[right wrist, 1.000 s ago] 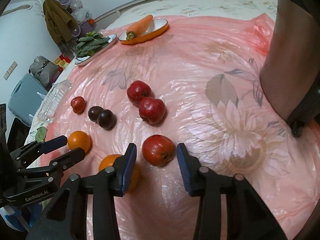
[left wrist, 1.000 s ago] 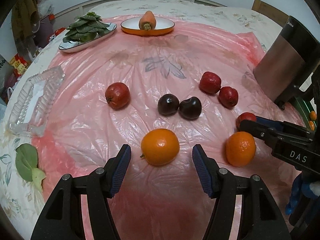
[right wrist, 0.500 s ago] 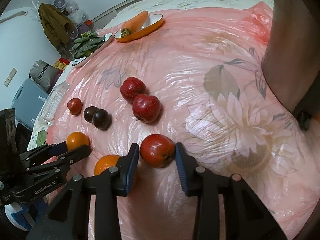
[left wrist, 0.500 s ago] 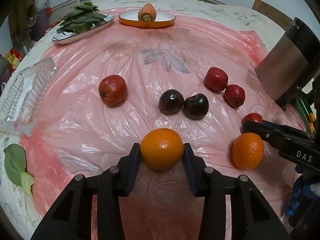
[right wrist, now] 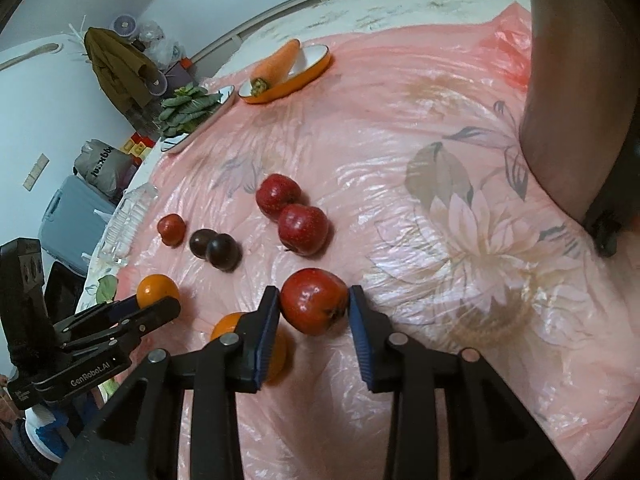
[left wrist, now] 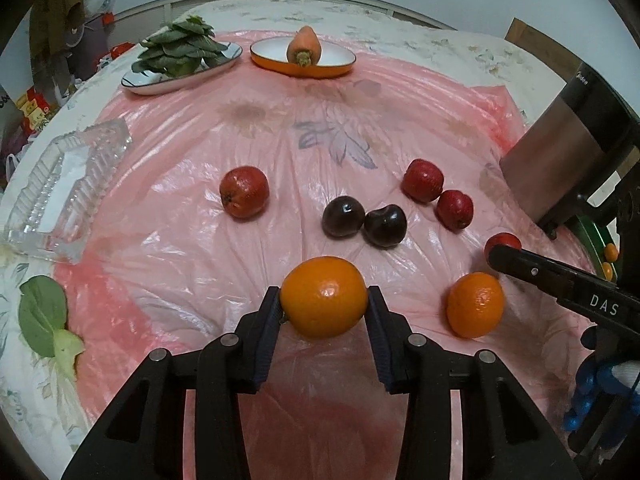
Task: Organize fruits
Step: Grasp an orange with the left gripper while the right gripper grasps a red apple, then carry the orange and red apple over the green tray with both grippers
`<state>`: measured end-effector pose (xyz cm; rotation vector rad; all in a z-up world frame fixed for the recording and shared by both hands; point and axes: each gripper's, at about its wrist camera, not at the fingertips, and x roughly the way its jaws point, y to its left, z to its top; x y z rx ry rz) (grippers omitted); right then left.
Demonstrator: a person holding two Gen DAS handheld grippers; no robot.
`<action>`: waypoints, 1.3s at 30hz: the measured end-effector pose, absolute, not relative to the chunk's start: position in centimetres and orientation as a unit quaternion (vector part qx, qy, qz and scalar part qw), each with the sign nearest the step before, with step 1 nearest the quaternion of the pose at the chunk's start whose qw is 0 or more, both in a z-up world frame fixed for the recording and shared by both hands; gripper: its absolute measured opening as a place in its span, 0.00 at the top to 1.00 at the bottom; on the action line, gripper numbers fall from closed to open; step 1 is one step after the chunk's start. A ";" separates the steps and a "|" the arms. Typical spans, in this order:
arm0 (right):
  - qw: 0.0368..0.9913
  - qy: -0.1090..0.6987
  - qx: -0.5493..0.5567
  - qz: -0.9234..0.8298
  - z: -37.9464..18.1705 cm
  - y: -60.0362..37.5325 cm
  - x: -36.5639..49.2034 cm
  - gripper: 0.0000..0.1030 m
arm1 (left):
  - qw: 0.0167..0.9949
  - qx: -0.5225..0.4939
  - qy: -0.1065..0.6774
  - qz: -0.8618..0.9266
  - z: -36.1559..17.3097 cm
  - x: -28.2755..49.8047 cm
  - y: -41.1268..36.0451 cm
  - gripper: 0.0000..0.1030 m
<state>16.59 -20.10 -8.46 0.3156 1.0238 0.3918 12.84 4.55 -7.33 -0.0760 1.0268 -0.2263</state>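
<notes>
My left gripper (left wrist: 323,303) is shut on an orange (left wrist: 324,297) over the pink plastic cover. My right gripper (right wrist: 314,305) is shut on a red apple (right wrist: 314,300). A second orange (left wrist: 475,305) lies to the right, partly behind the right gripper's left finger in the right wrist view (right wrist: 224,326). Two dark plums (left wrist: 364,218) lie touching at the middle. Two red apples (left wrist: 438,192) lie close together beyond them, and one red apple (left wrist: 244,191) lies alone to the left.
A clear glass tray (left wrist: 64,188) stands at the left edge. A plate of greens (left wrist: 180,60) and an orange dish with a carrot (left wrist: 303,56) stand at the back. A steel appliance (left wrist: 572,152) stands at the right. A loose green leaf (left wrist: 42,312) lies front left.
Both grippers closed: the left on the orange, the right on the red apple. Both were open around their fruit one second ago.
</notes>
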 end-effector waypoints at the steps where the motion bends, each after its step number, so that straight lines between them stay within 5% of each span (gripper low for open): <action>1: 0.843 0.483 0.149 0.185 -8.3 -20.1 16.5 0.62 | 0.865 -0.036 0.488 -0.108 -7.0 12.7 4.6 0.65; 21: 0.872 0.443 0.140 0.154 -3.3 -25.4 9.9 0.62 | 0.882 -0.043 0.457 -0.108 -2.5 7.6 4.1 0.65; 39: 0.888 0.418 0.169 0.093 -2.0 -35.1 3.1 0.62 | 0.874 -0.008 0.456 -0.165 -0.3 4.2 -4.9 0.65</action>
